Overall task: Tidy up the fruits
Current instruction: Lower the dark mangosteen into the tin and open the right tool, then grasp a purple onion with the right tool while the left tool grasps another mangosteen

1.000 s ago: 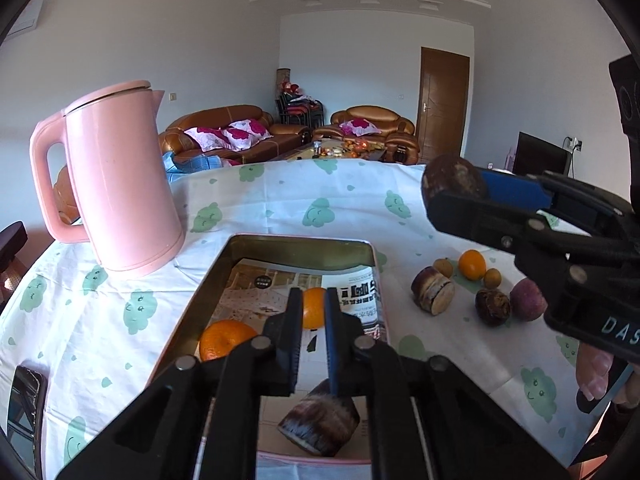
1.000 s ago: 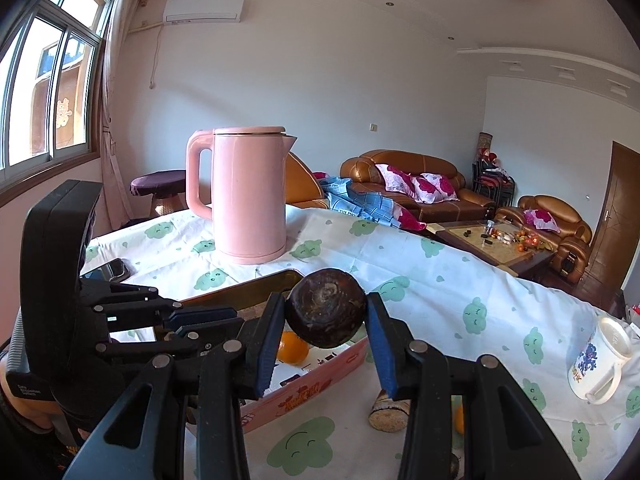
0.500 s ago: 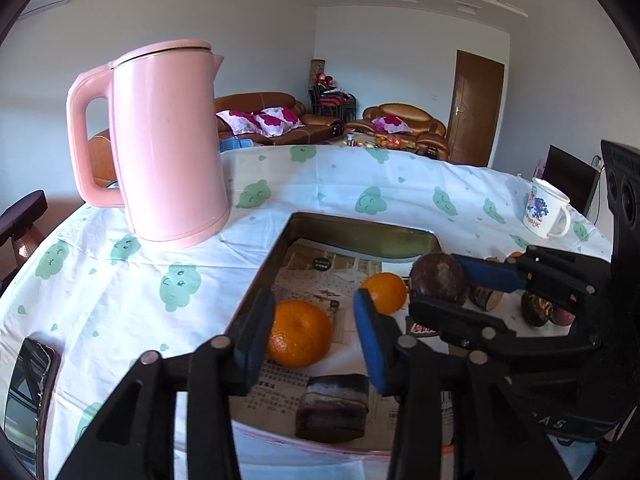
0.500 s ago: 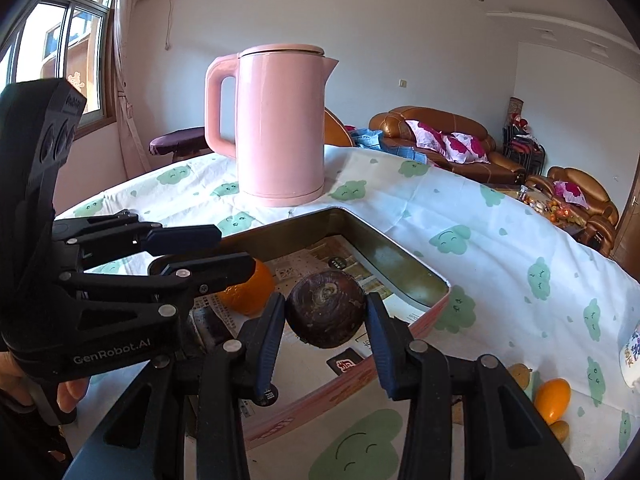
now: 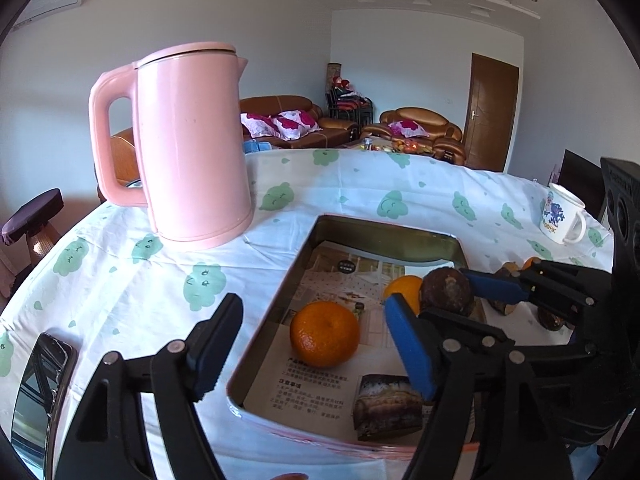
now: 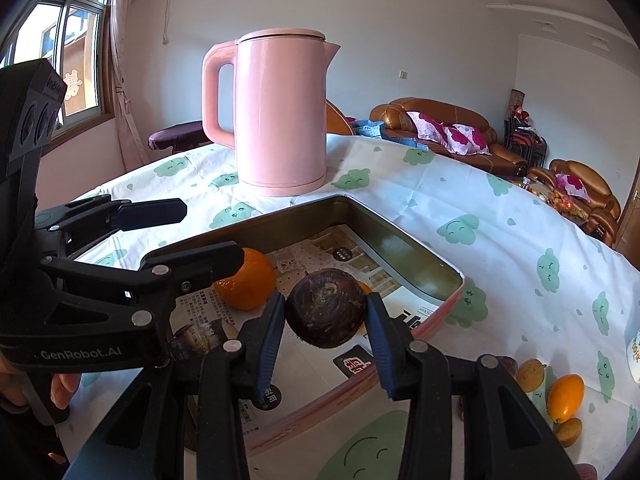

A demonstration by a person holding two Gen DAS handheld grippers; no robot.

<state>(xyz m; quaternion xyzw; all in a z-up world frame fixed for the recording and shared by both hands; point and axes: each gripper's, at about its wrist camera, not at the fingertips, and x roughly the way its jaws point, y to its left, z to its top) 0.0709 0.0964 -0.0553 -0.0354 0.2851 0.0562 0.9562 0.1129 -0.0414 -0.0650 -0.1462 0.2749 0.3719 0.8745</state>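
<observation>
Over the tray [image 6: 404, 246], the right gripper [image 6: 325, 322] clamps a dark round fruit [image 6: 325, 314] — the left gripper [image 5: 308, 344], just opening, stands wide and empty.

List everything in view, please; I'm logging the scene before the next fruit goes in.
tray: one, metal, paper-lined, mid-table
kettle: one, pink, behind tray
large orange: one, inside tray
small orange: one, inside tray
cut chunk: one, dark, tray's near end
round fruit: one, dark brown, gripped over tray
loose fruits: several, orange and yellow, right of tray
mug: one, white, far right
phone: one, dark, near left
left gripper: just opened, empty
right gripper: shut on round fruit
</observation>
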